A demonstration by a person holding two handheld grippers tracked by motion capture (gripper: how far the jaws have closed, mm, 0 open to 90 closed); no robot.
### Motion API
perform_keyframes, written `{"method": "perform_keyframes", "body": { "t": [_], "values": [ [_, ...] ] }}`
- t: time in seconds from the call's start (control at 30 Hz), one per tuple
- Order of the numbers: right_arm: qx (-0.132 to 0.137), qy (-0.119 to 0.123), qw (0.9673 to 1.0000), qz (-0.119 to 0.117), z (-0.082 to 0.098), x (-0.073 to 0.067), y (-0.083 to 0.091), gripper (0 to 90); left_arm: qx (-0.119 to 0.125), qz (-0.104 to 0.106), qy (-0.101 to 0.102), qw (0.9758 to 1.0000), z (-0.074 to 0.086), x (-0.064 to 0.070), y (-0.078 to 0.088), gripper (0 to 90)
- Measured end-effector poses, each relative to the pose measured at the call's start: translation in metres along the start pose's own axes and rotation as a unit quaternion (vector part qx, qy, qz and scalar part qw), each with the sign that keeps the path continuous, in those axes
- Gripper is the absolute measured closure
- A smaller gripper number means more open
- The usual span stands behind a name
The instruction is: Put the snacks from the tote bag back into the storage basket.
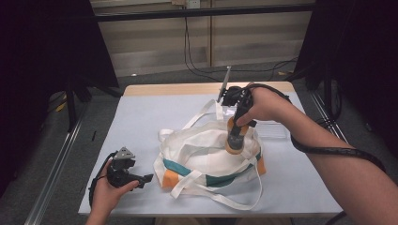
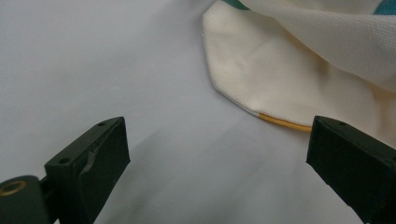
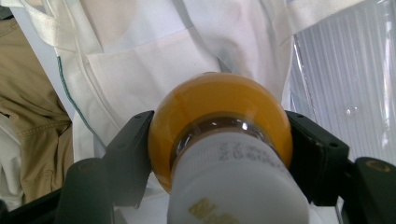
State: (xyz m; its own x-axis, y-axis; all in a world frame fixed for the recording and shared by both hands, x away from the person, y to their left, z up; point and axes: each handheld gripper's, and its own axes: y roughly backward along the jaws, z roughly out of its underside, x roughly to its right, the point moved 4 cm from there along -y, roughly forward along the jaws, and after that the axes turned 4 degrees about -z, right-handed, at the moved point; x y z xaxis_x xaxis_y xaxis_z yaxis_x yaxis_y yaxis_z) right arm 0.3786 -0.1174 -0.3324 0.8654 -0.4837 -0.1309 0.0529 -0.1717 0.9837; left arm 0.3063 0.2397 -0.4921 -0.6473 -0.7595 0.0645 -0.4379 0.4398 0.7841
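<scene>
The right gripper [image 1: 236, 123] hangs over the cream tote bag [image 1: 206, 157] in the middle of the tabletop [image 1: 141, 122]. Its fingers [image 3: 126, 154] are clamped on either side of an orange bottle [image 3: 219, 126] with a white cap, pressing against its rounded body just above the bag's fabric. A clear ribbed plastic sheet [image 3: 345, 84] lies beside the bag. The left gripper [image 1: 143, 179] rests low near the tabletop's front left, just beside the bag's orange-trimmed corner [image 2: 280, 122]. Its fingers [image 2: 93, 158] stand wide apart, holding nothing and touching nothing, with bare tabletop between them.
</scene>
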Motion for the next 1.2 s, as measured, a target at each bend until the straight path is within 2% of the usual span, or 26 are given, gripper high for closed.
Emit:
{"method": "perform_keyframes", "body": {
  "t": [0.33, 0.57, 0.87, 0.93, 1.2],
  "values": [
    [-0.002, -0.005, 1.0000, 0.002, 0.000, 0.005, 0.019, 30.5, -0.002, 0.002, -0.002, 1.0000, 0.000, 0.000, 0.000, 5.5],
    [0.004, -0.019, 0.9998, -0.003, -0.002, 0.007, 0.029, 30.5, -0.002, 0.002, 0.000, 1.0000, 0.000, 0.000, 0.000, 5.5],
    [0.008, -0.028, 0.9995, -0.005, -0.004, 0.013, 0.041, 30.5, -0.003, 0.002, -0.001, 1.0000, 0.000, 0.000, 0.000, 5.5],
    [0.009, -0.030, 0.9995, -0.006, -0.005, 0.015, 0.043, 30.5, -0.009, 0.001, -0.010, 0.9999, 0.001, -0.001, 0.001, 5.5],
    [0.012, -0.042, 0.9991, -0.003, -0.006, 0.022, 0.050, 30.5, -0.008, -0.002, -0.010, 0.9999, 0.001, -0.002, 0.002, 5.5]
  ]
}}
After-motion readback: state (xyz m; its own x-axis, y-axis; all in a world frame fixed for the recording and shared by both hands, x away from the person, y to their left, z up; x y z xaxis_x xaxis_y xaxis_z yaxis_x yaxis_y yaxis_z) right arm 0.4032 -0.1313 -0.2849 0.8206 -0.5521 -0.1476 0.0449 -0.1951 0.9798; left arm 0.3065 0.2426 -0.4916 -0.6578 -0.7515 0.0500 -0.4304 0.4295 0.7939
